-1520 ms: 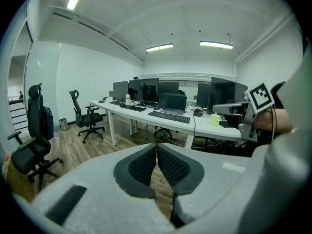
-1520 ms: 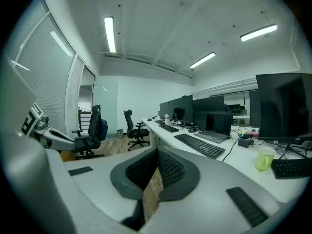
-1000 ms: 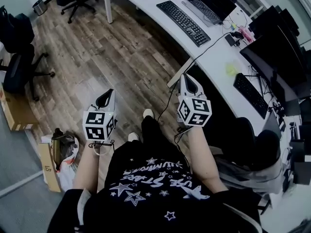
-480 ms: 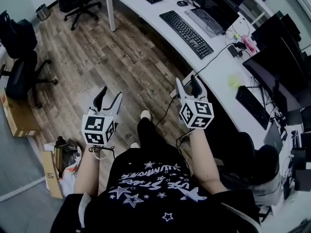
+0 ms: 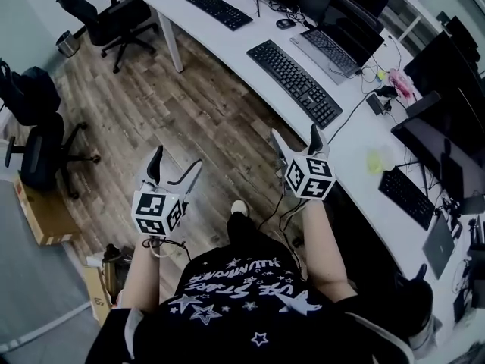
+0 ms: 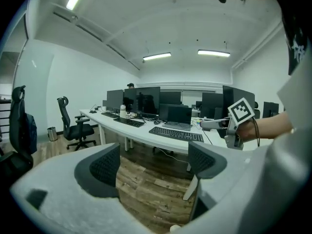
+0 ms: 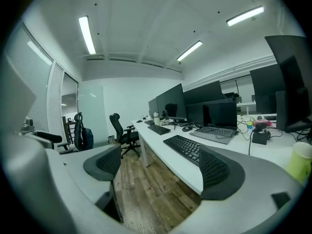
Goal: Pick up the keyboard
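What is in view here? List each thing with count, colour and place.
desk: one, white, along the right.
keyboards: four, black, along the desk.
monitors: several, black, desk's far side.
laptop: one, grey, before the monitors.
mouse: one, dark, beside the laptop.
office chairs: two, black, wood floor, left.
cardboard box: one, brown, floor, left edge.
left gripper: one, white, over floor; jaws just been opening, nothing between.
right gripper: one, white, by desk edge; jaws just been opening, nothing between.

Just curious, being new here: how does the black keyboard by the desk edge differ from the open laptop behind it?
The keyboard is all black and lies flat; the laptop has a grey base and a raised screen. The keyboard runs along the front edge; the laptop sits behind it. Both rest on the white desk.
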`<state>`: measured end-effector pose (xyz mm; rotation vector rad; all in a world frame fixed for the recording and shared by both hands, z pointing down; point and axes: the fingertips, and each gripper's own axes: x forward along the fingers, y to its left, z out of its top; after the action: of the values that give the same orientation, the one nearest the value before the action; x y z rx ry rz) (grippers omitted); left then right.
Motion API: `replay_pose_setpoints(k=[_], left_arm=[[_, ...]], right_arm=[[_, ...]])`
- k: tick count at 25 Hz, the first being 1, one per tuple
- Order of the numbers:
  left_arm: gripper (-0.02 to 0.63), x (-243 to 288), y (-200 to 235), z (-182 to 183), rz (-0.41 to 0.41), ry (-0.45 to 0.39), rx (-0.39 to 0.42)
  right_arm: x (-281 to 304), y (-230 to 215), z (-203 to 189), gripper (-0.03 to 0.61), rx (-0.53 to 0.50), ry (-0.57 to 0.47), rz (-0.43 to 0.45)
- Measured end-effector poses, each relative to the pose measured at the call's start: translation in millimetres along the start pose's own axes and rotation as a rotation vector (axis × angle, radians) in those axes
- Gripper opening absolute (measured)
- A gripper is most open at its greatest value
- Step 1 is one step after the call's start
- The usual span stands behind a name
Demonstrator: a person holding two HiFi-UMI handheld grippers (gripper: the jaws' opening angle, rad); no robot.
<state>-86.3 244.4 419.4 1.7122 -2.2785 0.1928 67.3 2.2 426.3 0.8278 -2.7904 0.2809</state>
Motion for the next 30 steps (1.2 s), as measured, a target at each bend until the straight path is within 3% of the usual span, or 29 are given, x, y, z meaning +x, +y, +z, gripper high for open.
replay_pose_setpoints(k=[9,13,23,30], left_arm=[[0.428,107.1,1.2,37.6,-0.050,0.041,0.060],[0.428,141.9,-1.7,52.7,-0.066,0.033,0.087],[0.428,226.9,-28.7,66.2,-0.217,0.081,0.175],[0.428,304.5,-31.3,71.0,-0.369,0.121,0.217]], right_arm=[[61.4,-78.1,11.5,0.472,0.079,0.034,-0.012],[73.4,-105.9,13.2,0.472,0.065,0.048,-0.036],[87.6,-155.4,2.8,0.472,0.057,0.102,-0.135],[116.9,-175.5,-21.4,0.486,0.046,0.217,-0.195]])
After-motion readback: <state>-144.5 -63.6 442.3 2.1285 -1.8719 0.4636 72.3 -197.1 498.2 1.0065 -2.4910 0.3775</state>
